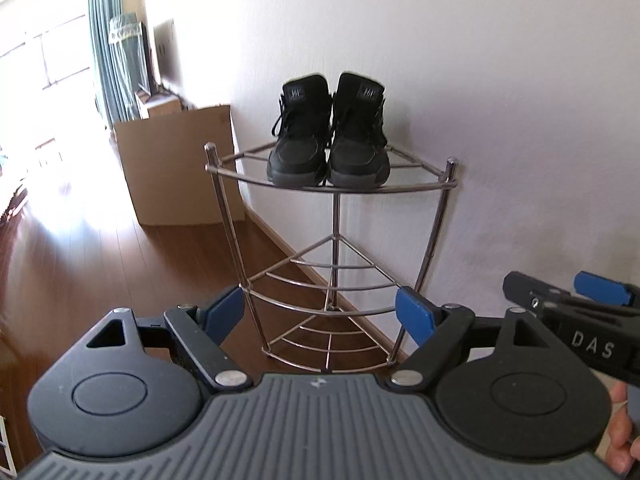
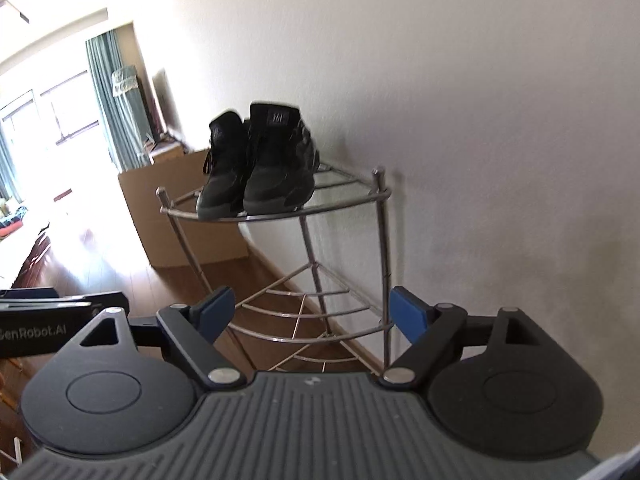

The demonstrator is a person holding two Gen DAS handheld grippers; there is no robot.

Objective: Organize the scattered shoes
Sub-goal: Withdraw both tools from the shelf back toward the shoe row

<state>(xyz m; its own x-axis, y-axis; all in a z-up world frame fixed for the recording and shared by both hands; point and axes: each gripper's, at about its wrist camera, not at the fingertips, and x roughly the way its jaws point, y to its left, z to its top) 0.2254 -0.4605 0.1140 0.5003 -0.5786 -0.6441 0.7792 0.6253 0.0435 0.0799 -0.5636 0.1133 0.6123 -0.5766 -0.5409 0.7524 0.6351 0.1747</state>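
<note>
Now both tongs [image 1: 320,312] [image 2: 310,312] spread empty, angled down toward rack [image 1: 332,188].

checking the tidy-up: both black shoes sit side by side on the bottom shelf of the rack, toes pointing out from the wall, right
Not quite. The two shoes sit side by side, toes out from the wall, but on the top shelf of the rack, not the bottom. The lower shelves hold nothing, as the left wrist view shows.

Black shoes [image 1: 329,132] — atop wire rack [image 1: 332,240]
</note>
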